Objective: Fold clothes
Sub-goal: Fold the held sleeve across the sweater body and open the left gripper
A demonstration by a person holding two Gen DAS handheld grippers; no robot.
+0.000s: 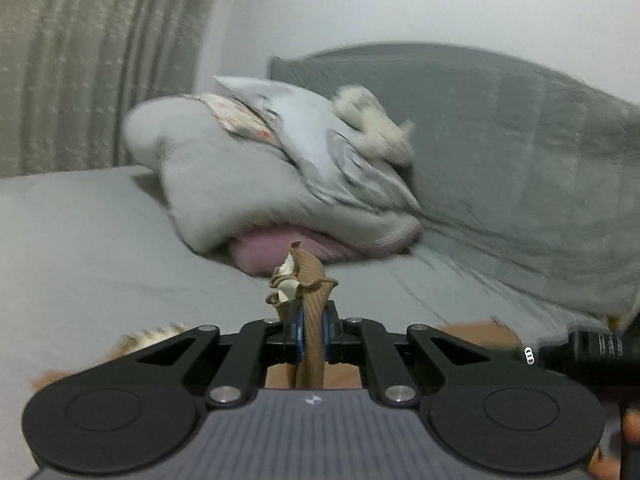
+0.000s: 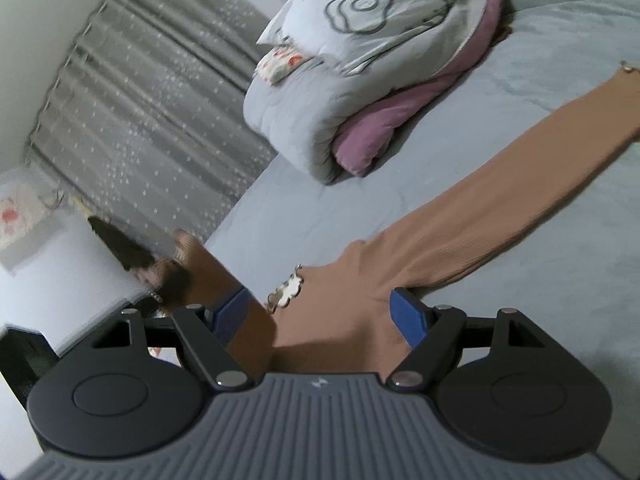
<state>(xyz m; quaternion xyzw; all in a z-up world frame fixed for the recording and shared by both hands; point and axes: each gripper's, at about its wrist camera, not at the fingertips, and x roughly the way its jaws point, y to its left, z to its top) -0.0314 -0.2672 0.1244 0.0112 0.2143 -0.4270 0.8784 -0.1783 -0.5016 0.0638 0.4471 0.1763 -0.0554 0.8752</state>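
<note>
A brown ribbed garment (image 2: 500, 200) with white lace trim (image 2: 286, 290) lies partly on the grey bed sheet (image 2: 520, 320). One long sleeve stretches toward the upper right. My right gripper (image 2: 320, 312) is open, its blue pads (image 2: 408, 314) wide apart, and the garment's body lies between and over them. In the left wrist view, my left gripper (image 1: 312, 336) is shut on a bunched strip of the same brown garment (image 1: 310, 276). The fabric and its lace trim stick up above the fingertips. More brown cloth lies low behind that gripper.
A folded grey quilt (image 1: 248, 184) (image 2: 320, 112) over a pink blanket (image 2: 380, 128) sits at the bed's head. A white plush toy (image 1: 372, 120) rests on top. A grey padded headboard (image 1: 520, 140) and curtains (image 2: 152, 100) stand behind. A black device (image 1: 592, 352) shows at the right edge.
</note>
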